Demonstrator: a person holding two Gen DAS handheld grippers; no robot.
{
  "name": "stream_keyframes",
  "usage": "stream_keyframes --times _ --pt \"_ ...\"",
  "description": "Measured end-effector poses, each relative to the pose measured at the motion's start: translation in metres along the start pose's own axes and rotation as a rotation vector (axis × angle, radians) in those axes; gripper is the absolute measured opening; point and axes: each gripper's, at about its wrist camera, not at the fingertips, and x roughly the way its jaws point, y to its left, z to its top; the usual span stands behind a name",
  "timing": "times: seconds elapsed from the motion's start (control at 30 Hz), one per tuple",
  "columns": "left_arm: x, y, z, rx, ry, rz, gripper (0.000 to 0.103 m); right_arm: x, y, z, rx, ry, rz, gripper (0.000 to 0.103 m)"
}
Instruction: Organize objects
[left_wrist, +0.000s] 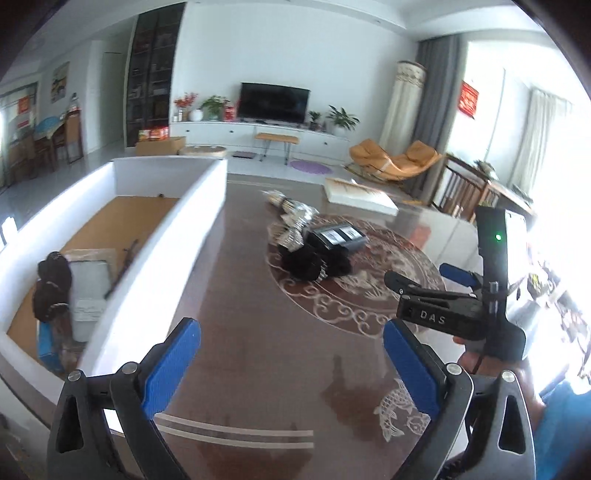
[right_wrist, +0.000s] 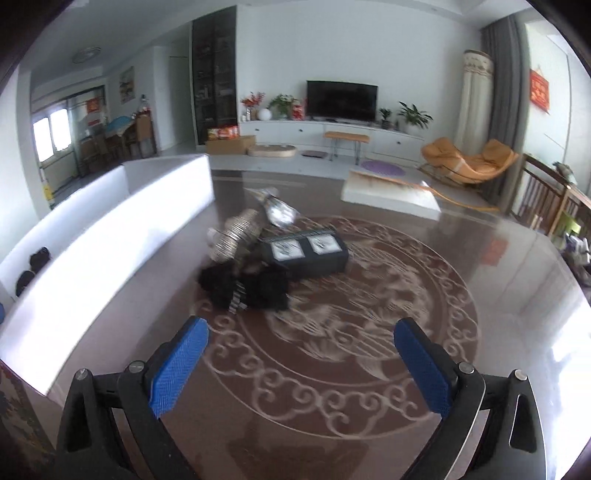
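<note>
Still loose on the dark patterned table (right_wrist: 369, 369): a heap at frame centre — black fuzzy item (right_wrist: 243, 288), dark box with white labels (right_wrist: 306, 253), silvery bundles (right_wrist: 240, 234) leaning just above. Partly filled already, at the left of the left-wrist view: white-walled bin (left_wrist: 155, 258) holding dark pieces (left_wrist: 51, 288) and a pale flat pack (left_wrist: 88, 288). So roughly midway, by the look of it — heap left to move. Left gripper (left_wrist: 291, 365) spread wide, nothing between the pads. Right gripper (right_wrist: 301, 365) likewise wide and empty, aimed at the heap. White flat slab (right_wrist: 388, 194) lying further back, upper right.
</note>
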Motion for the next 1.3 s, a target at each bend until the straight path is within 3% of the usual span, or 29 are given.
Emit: stream_keyframes --times 0.13,0.4,0.73,1.3 --pt "0.039 -0.033 -0.022 0.088 0.084 -0.015 0.101 0.011 -0.036 -0.029 0.025 0.096 -0.053 0.101" --pt "0.097 -0.021 -0.033 0.089 0.164 0.093 0.101 0.010 -0.045 -0.062 0.058 0.141 -0.002 0.101" --pt "0.125 -0.019 -0.032 0.131 0.179 0.134 0.101 0.024 -0.036 -0.063 0.031 0.208 0.007 0.101" --pt "0.137 -0.017 -0.033 0.115 0.212 0.122 0.101 0.022 -0.037 -0.066 0.038 0.212 0.010 0.103"
